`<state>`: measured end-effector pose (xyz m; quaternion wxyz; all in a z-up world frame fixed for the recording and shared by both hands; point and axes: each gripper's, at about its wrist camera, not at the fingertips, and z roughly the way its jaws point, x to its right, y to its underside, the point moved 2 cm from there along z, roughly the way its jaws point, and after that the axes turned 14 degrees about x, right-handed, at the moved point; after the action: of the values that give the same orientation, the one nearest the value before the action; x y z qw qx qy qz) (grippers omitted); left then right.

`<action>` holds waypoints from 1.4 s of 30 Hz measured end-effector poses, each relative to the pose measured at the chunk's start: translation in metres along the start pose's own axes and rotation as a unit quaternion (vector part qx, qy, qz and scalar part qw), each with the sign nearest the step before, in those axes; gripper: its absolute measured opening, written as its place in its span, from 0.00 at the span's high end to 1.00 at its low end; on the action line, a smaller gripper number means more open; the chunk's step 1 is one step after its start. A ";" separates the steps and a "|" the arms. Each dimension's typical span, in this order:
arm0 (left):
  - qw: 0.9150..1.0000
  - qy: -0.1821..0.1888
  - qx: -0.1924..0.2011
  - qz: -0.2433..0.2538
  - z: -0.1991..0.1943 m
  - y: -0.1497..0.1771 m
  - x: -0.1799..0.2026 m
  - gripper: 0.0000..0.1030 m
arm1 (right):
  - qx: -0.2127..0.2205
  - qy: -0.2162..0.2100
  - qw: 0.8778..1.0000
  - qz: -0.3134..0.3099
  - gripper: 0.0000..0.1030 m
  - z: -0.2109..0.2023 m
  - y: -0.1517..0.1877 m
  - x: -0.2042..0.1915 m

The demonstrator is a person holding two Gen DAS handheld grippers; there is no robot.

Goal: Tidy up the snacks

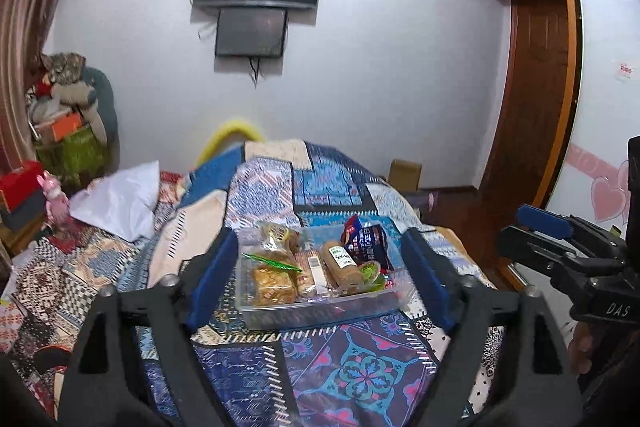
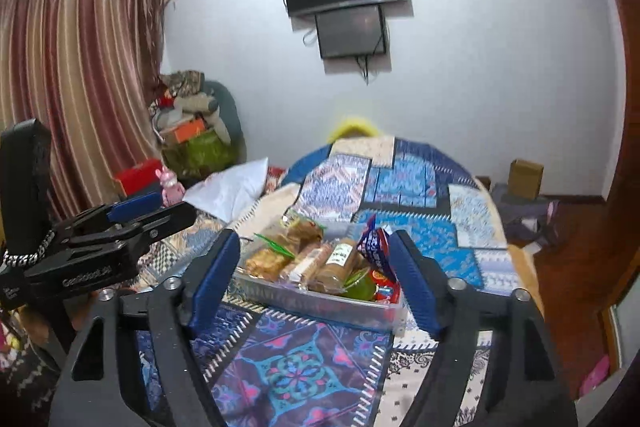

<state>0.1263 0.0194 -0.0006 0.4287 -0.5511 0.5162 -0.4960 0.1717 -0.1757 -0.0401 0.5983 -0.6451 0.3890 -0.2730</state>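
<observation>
A clear plastic tray [image 1: 320,311] [image 2: 320,303] sits on the patterned quilt [image 1: 352,367], packed with snacks. Among them are a golden pastry pack [image 1: 272,285], a brown biscuit roll [image 1: 342,263], a dark blue packet [image 1: 370,241] and a green jelly cup [image 1: 370,271]. My left gripper [image 1: 320,235] is open and hangs nearer than the tray with nothing between its blue pads. My right gripper [image 2: 314,237] is open too, likewise short of the tray and holding nothing. Each gripper shows from the side in the other's view: the right [image 1: 516,231], the left [image 2: 176,213].
A white pillow [image 1: 120,199] lies on the bed's left side. Boxes and bags are piled in the far left corner [image 2: 192,135] by the curtain. A cardboard box [image 2: 526,177] stands on the floor at the right, near a wooden door [image 1: 536,99]. The bed edge [image 2: 520,267] drops off to the right.
</observation>
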 end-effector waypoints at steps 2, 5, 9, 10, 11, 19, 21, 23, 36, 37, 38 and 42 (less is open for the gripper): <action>1.000 -0.001 0.004 0.002 -0.010 -0.001 0.001 0.15 | 0.005 0.001 1.000 0.000 0.20 -0.005 -0.001 -0.004; 1.000 -0.001 0.007 0.002 -0.020 0.000 0.001 0.07 | 0.014 0.011 1.000 -0.006 0.18 -0.012 0.000 -0.008; 1.000 -0.007 0.013 0.017 -0.028 0.004 0.005 0.07 | 0.012 0.015 1.000 -0.003 0.18 -0.016 0.005 -0.010; 1.000 -0.009 0.015 0.022 -0.030 0.004 0.006 0.07 | 0.011 0.016 1.000 -0.002 0.18 -0.016 0.006 -0.009; 1.000 -0.010 0.016 0.024 -0.031 0.005 0.007 0.06 | 0.011 0.017 1.000 -0.002 0.18 -0.016 0.006 -0.009; 1.000 -0.009 0.014 0.025 -0.034 0.009 0.007 0.06 | 0.009 0.021 1.000 0.002 0.13 -0.024 0.010 -0.010; 1.000 -0.009 0.013 0.024 -0.034 0.011 0.007 0.06 | 0.009 0.024 1.000 0.000 0.13 -0.024 0.011 -0.011; 1.000 -0.008 0.013 0.022 -0.034 0.012 0.007 0.06 | 0.007 0.024 1.000 0.000 0.13 -0.023 0.011 -0.011; 1.000 -0.004 0.010 0.023 -0.035 0.014 0.008 0.06 | 0.005 0.025 1.000 0.002 0.13 -0.022 0.013 -0.010; 1.000 -0.004 0.010 0.023 -0.035 0.014 0.008 0.06 | 0.006 0.025 1.000 0.002 0.13 -0.022 0.012 -0.010; 1.000 -0.004 0.009 0.022 -0.035 0.014 0.008 0.06 | 0.006 0.025 1.000 0.002 0.13 -0.022 0.012 -0.010; 1.000 -0.003 0.010 0.021 -0.035 0.014 0.008 0.06 | 0.007 0.025 1.000 0.002 0.13 -0.023 0.013 -0.011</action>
<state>0.0890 0.0115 -0.0085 0.4458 -0.5372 0.5218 -0.4903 0.1447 -0.1795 -0.0484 0.5936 -0.6331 0.4029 -0.2906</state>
